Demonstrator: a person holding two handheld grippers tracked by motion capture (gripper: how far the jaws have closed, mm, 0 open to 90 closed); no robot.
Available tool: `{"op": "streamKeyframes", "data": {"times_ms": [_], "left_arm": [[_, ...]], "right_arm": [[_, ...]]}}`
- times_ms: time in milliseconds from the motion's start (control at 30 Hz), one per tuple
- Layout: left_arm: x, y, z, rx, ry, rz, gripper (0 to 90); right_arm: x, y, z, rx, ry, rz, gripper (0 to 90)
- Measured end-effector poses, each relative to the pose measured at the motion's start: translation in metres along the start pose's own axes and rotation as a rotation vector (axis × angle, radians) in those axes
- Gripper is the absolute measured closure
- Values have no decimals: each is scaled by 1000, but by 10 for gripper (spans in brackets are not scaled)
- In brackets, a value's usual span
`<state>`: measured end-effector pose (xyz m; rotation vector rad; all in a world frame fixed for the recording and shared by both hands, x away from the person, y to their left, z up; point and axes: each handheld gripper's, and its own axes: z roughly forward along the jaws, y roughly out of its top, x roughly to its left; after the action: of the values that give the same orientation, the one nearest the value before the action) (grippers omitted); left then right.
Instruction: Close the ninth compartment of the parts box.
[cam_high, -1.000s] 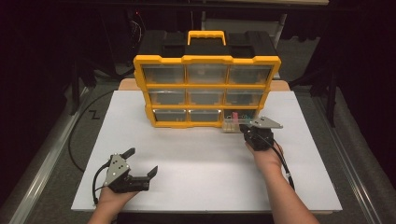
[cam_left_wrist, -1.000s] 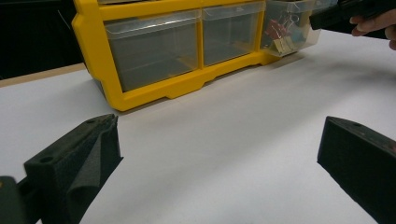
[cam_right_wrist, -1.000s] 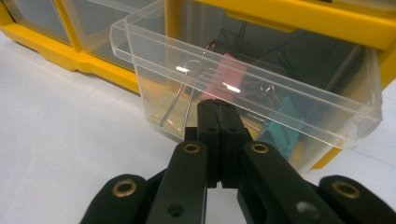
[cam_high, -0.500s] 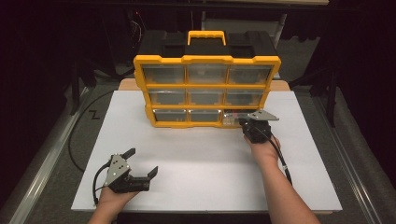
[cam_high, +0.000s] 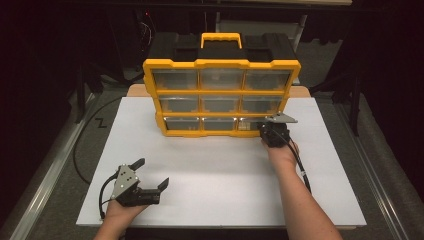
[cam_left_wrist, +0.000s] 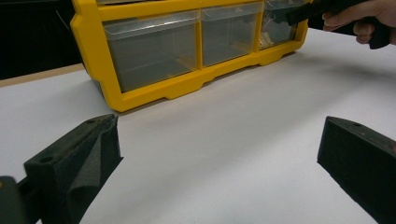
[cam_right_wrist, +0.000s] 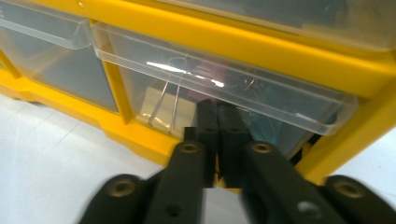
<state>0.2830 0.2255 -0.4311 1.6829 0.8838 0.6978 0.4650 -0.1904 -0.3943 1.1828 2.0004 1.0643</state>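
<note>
High view, white tabletop (cam_high: 225, 165), dark room

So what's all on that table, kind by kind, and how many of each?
Organizer: 1
Clear drawers in it: 9
Claws: 2, left claw and right claw
White board: 1
Total: 13

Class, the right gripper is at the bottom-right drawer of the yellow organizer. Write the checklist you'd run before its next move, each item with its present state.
1. right gripper jaws together: ok.
2. Tips against the bottom-right drawer front: ok.
3. Drawer fully seated: not ok, its front stands out at an angle.
4. Jaws clamped on anything: cannot tell.
5. left gripper open, well away from the organizer: ok.
6. white board before the drawer free: ok.
</note>
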Motion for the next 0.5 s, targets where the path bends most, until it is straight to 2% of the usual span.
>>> {"op": "streamKeyframes", "data": {"times_ms": [233,333,500], "left_arm": [[-1,0,1,5,1,7,2],[-2,0,2,8,2,10,2],[-3,0,3,11,3,14,2]], "right_arm": [[3,-3,-13,30,62,40,548],[7,-6,-23,10,80,31,463],[11,-13,-39,-25,137,28,297]]}}
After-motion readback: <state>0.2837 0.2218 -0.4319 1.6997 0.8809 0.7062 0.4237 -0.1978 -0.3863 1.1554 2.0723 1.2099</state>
